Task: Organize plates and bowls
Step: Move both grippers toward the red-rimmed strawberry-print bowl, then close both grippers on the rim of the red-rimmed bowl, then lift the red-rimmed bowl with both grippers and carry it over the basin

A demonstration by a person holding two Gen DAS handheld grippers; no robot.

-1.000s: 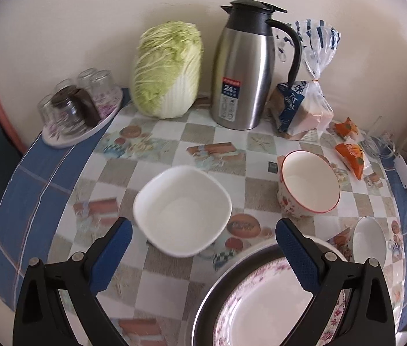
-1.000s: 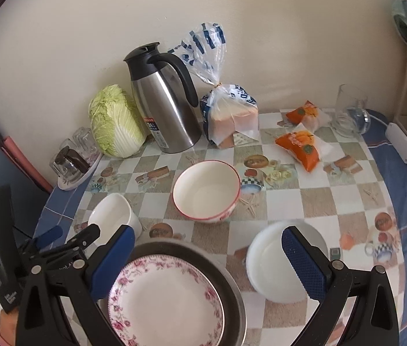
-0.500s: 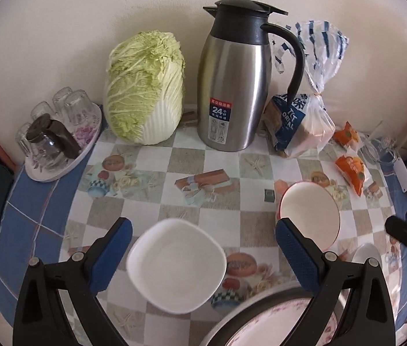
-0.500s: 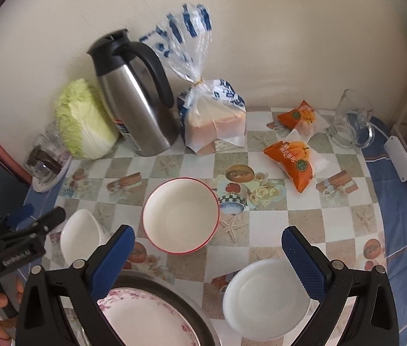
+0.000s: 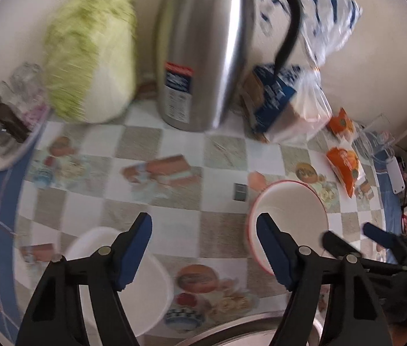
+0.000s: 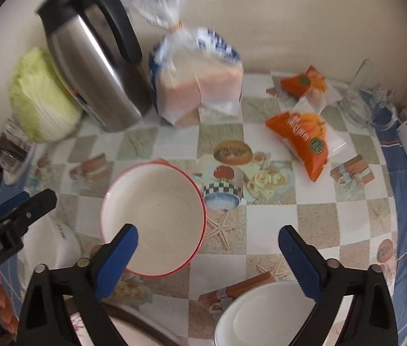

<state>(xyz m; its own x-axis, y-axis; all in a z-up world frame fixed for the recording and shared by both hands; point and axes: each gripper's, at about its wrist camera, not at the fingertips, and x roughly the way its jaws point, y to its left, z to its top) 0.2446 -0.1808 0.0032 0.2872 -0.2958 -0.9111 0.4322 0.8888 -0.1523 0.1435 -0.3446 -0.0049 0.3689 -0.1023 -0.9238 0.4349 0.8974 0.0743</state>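
Three bowls point(image 6: 153, 216), one thermos point(image 6: 93, 57), one cabbage point(image 6: 40, 98), two orange snack packets point(image 6: 304, 141).

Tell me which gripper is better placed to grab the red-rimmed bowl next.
Probably the right gripper: it is open, and the red-rimmed bowl sits just ahead by its left finger. The left gripper faces bare tablecloth.

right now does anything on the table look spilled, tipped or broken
Nothing stands out. The red-rimmed round bowl, white square bowl and steel thermos jug all sit upright, nothing looks spilled; both views are motion-blurred, so fine cracks wouldn't show.
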